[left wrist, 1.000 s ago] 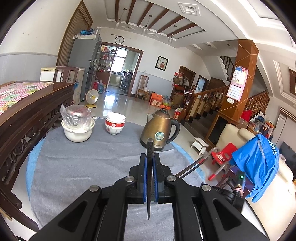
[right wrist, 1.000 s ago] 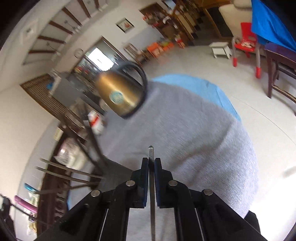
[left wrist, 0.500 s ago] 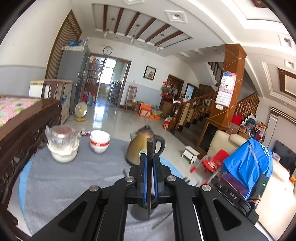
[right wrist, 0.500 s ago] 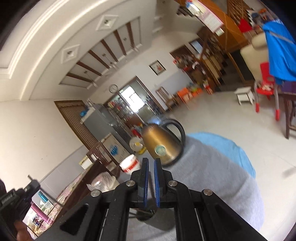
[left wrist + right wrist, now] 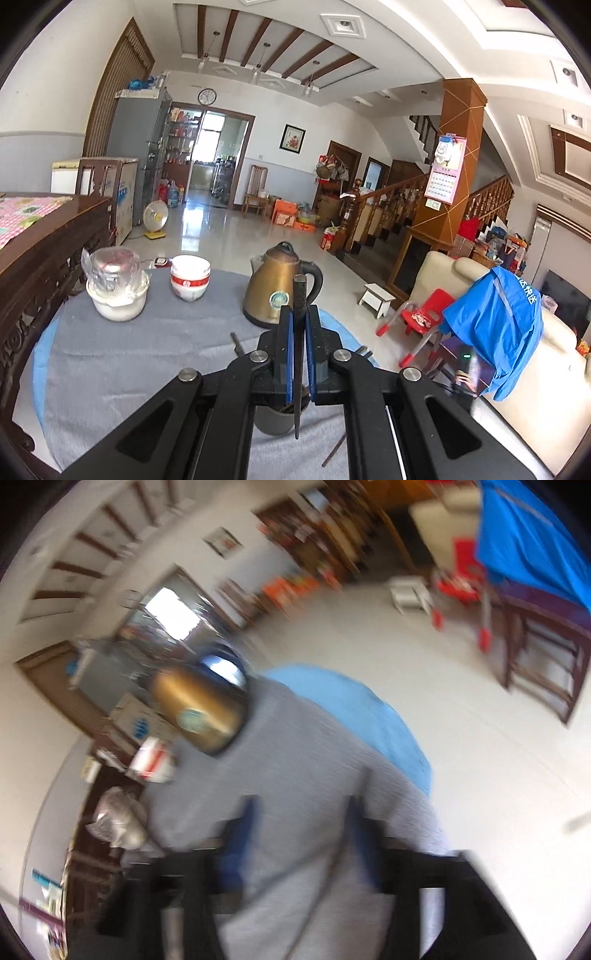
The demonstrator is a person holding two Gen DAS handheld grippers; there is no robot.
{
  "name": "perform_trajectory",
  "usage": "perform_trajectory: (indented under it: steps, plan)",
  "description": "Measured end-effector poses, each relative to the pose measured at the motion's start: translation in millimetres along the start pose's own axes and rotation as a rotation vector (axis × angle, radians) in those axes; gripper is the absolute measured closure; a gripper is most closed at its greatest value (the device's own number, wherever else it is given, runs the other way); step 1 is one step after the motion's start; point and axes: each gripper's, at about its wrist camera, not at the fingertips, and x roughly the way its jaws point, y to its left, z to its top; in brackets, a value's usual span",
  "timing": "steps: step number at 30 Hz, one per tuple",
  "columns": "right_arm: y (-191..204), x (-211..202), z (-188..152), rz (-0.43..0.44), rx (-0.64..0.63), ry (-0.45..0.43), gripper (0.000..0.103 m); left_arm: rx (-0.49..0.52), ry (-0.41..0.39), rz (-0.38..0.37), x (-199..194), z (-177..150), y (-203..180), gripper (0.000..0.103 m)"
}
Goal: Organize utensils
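Note:
My left gripper [image 5: 298, 317] is shut on a thin dark utensil [image 5: 298, 295] that stands upright between the blue pads, its lower tip over a grey holder cup [image 5: 279, 419] on the grey-clothed round table [image 5: 129, 365]. Loose dark utensils [image 5: 236, 341] lie on the cloth beside the cup. In the blurred right wrist view my right gripper [image 5: 301, 834] is open and empty above the cloth [image 5: 314, 760].
A brass kettle [image 5: 275, 291] stands just behind the cup; it also shows in the right wrist view [image 5: 199, 709]. A red-and-white bowl stack [image 5: 189, 282] and a wrapped jar in a white bowl [image 5: 116, 291] sit at the table's far left. A carved wooden bench [image 5: 40, 251] borders the left.
My right gripper let go of its thin utensil and opened wide, then swung down toward the table. My left gripper stayed shut on its utensil and moved over the holder cup.

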Motion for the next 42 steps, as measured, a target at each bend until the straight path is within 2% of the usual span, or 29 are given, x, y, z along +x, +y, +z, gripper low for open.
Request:
perform_trajectory:
  steps: [3, 5, 14, 16, 18, 19, 21, 23, 26, 34, 37, 42]
  plan:
    - [-17.2, 29.5, 5.3, -0.081, -0.005, 0.048, 0.039, -0.007, 0.008, 0.003, -4.4, -6.1, 5.6, 0.097]
    - [-21.8, 56.5, 9.0, -0.121, -0.015, 0.119, 0.068, -0.006, 0.010, 0.022, -8.4, -9.0, 10.2, 0.097]
    - [-7.9, 116.0, 15.9, -0.310, -0.066, 0.200, 0.068, -0.043, 0.011, 0.050, -14.5, -11.2, 31.4, 0.097]
    - [4.8, 124.0, 15.4, -0.366, -0.104, 0.185, 0.068, -0.049, 0.013, 0.049, -14.1, -11.9, 33.0, 0.097]
    - [11.3, 134.7, 14.0, -0.429, -0.146, 0.177, 0.074, -0.052, 0.014, 0.053, -14.4, -12.2, 34.7, 0.097]
    - [15.6, 137.9, 13.1, -0.468, -0.172, 0.169, 0.084, -0.053, 0.014, 0.056, -15.3, -12.7, 35.1, 0.097]
    - [15.2, 143.6, 11.0, -0.479, -0.198, 0.160, 0.089, -0.057, 0.014, 0.057, -17.3, -12.7, 36.5, 0.097]
    - [12.4, 140.4, 11.6, -0.457, -0.183, 0.153, 0.095, -0.057, 0.011, 0.062, -20.5, -13.1, 36.2, 0.097]
    - [5.5, 119.2, 12.7, -0.362, -0.123, 0.107, 0.097, -0.057, 0.005, 0.066, -24.3, -11.9, 37.0, 0.097]
    - [2.9, 39.9, 4.6, -0.011, -0.027, -0.069, 0.097, -0.049, -0.015, 0.049, -30.2, -9.9, 28.9, 0.097]
    - [10.8, 1.5, -1.6, 0.107, -0.030, -0.170, 0.097, -0.045, -0.022, 0.041, -30.3, -6.9, 24.8, 0.097]
    - [35.6, -49.9, -10.5, 0.218, -0.063, -0.302, 0.097, -0.040, -0.055, 0.032, -27.6, 5.2, 17.5, 0.097]
